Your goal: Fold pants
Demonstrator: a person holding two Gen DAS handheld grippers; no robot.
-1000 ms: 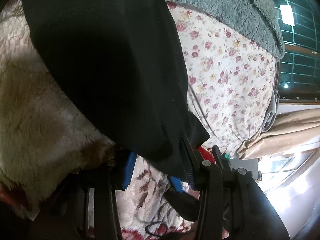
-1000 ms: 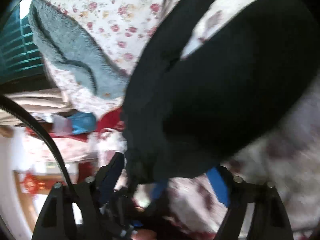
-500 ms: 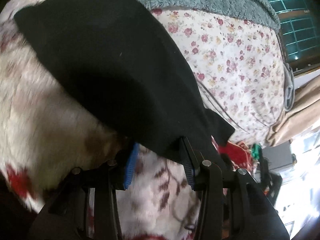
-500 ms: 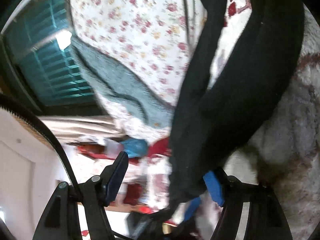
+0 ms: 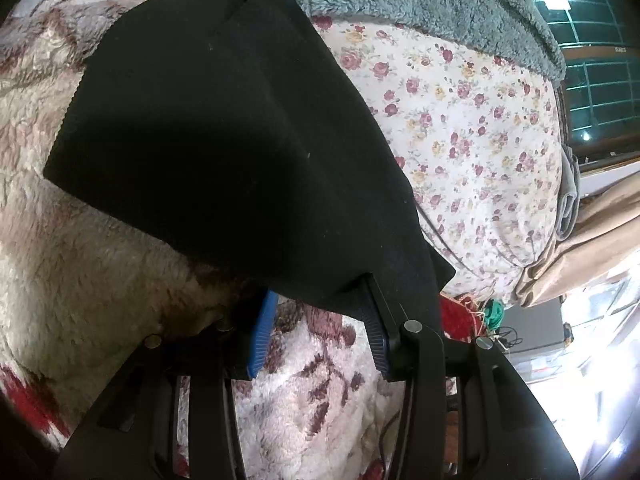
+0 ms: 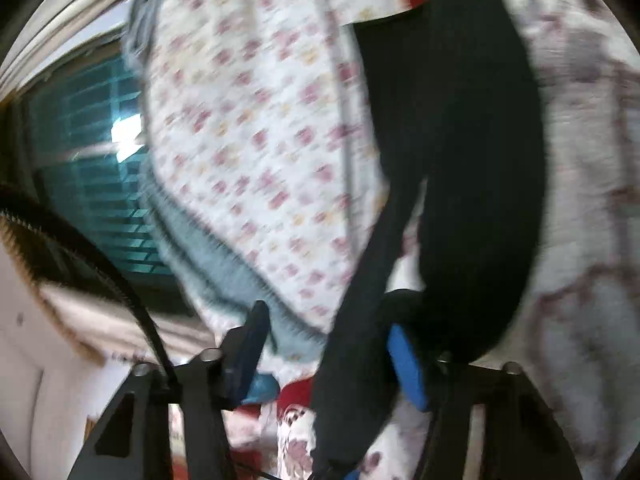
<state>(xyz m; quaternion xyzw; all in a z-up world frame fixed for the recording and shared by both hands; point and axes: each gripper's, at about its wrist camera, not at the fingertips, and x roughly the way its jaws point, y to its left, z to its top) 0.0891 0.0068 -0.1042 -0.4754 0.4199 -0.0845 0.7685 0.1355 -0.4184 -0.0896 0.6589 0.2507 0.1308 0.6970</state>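
Note:
The black pants [image 5: 224, 140] lie folded over on a fluffy cream and red blanket [image 5: 80, 280]. In the left wrist view my left gripper [image 5: 320, 312] is open, its blue-padded fingers [image 5: 260, 332] wide apart with the near edge of the pants draped over the tips. In the blurred right wrist view the pants [image 6: 472, 160] hang as a dark loop in front of my right gripper [image 6: 332, 340], which is open. A strip of black cloth falls between its fingers and over the blue pad [image 6: 408, 364].
A floral sheet [image 5: 460, 140] covers the bed beyond the pants, with a grey-green fleece blanket [image 5: 420, 4] at its far edge. A teal window grille [image 5: 592, 76] and beige curtain [image 5: 592, 248] stand to the right. Red cloth [image 5: 452, 316] lies by the bed edge.
Both wrist views have swung over the bed. The left gripper has stayed open at the pants' edge. The right gripper has opened wider, and the pants now hang looser across it.

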